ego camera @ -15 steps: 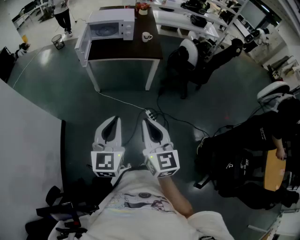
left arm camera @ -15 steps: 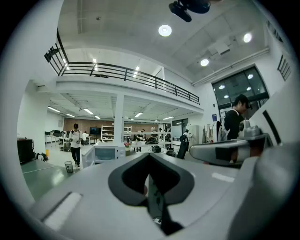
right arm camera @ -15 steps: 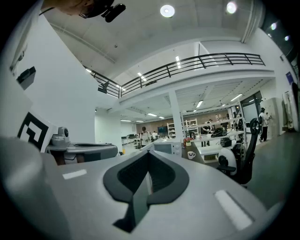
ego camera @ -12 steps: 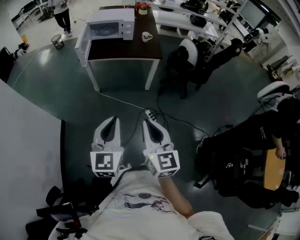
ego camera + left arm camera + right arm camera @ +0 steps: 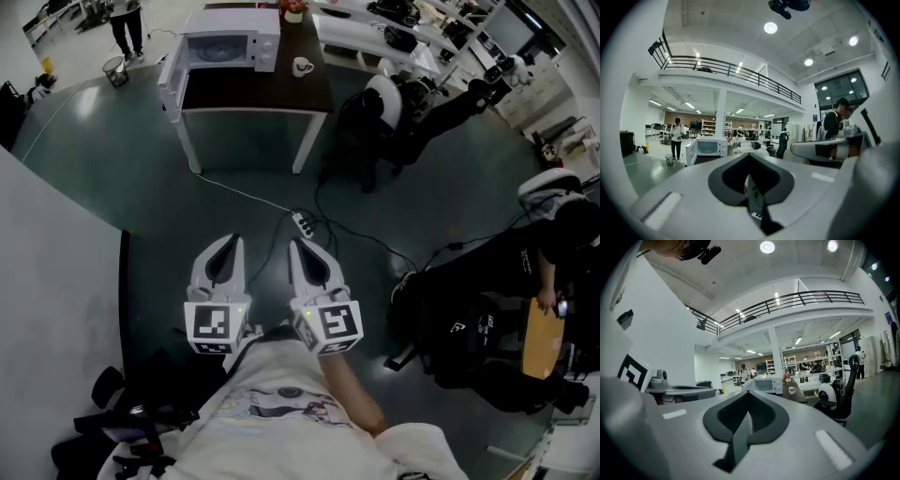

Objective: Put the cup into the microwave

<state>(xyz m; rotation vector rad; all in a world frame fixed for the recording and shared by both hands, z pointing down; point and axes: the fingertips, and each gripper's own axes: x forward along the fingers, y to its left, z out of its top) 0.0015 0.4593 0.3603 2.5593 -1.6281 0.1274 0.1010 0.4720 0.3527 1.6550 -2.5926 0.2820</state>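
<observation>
- Microwave (image 5: 230,45): left end of worktop (image 5: 253,92), door (image 5: 171,77) swung open to left, cavity facing person.
- Cup (image 5: 302,66): upright on same worktop, just right of microwave, not touching it.
- Left gripper (image 5: 231,240): jaws closed together, nothing between them; held close to body.
- Right gripper (image 5: 294,246): jaws closed, empty; beside left gripper.
- Key relation: cup well ahead across floor, almost in line with right gripper. Right hand judged nearer; left lines up with microwave.

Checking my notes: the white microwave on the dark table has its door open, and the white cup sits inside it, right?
No. The white microwave on the dark table has its door open, but the white cup stands on the table beside it, not inside; the head view shows this.
</observation>
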